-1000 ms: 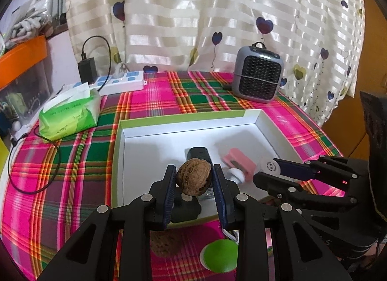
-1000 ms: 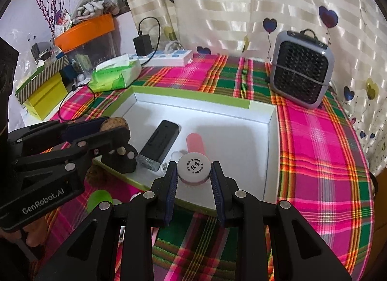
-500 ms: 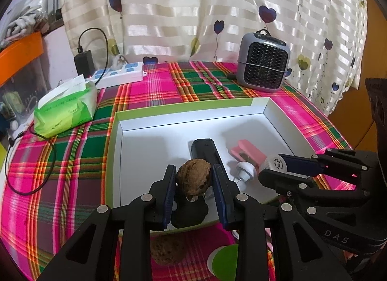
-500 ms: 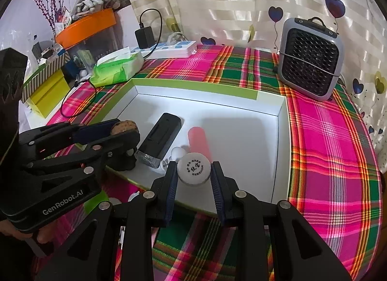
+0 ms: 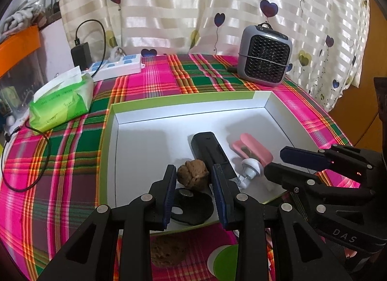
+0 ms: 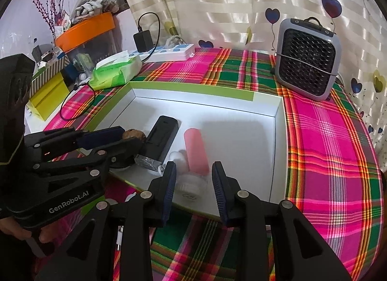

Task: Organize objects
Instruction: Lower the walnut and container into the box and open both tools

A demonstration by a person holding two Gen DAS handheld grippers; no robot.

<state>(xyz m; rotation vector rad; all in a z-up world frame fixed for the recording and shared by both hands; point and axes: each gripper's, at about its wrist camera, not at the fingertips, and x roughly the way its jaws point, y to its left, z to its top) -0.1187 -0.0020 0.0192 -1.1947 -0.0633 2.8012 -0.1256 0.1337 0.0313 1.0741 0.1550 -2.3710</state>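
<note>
A white box with a green rim (image 5: 181,99) (image 6: 193,91) lies on the plaid table. In it lie a black device (image 5: 209,150) (image 6: 160,139), a pink case (image 5: 252,149) (image 6: 196,151), a small white knob (image 5: 250,167) and a black disc (image 5: 193,207). My left gripper (image 5: 193,189) is open; a walnut (image 5: 192,175) (image 6: 133,134) lies between its fingers, apart from the pads. My right gripper (image 6: 193,184) is open over a blurred white round jar (image 6: 191,184) at the box's near edge.
A second walnut (image 5: 165,250) and a green-and-white lid (image 5: 223,260) lie on the cloth in front of the box. A grey fan heater (image 5: 263,56) (image 6: 307,59), a green tissue pack (image 5: 61,104) (image 6: 116,71) and a power strip (image 5: 118,68) stand behind.
Both grippers opened. The walnut left the left gripper's grip and now rests in the box. The white jar left the right gripper's grip and dropped to the box's near edge.
</note>
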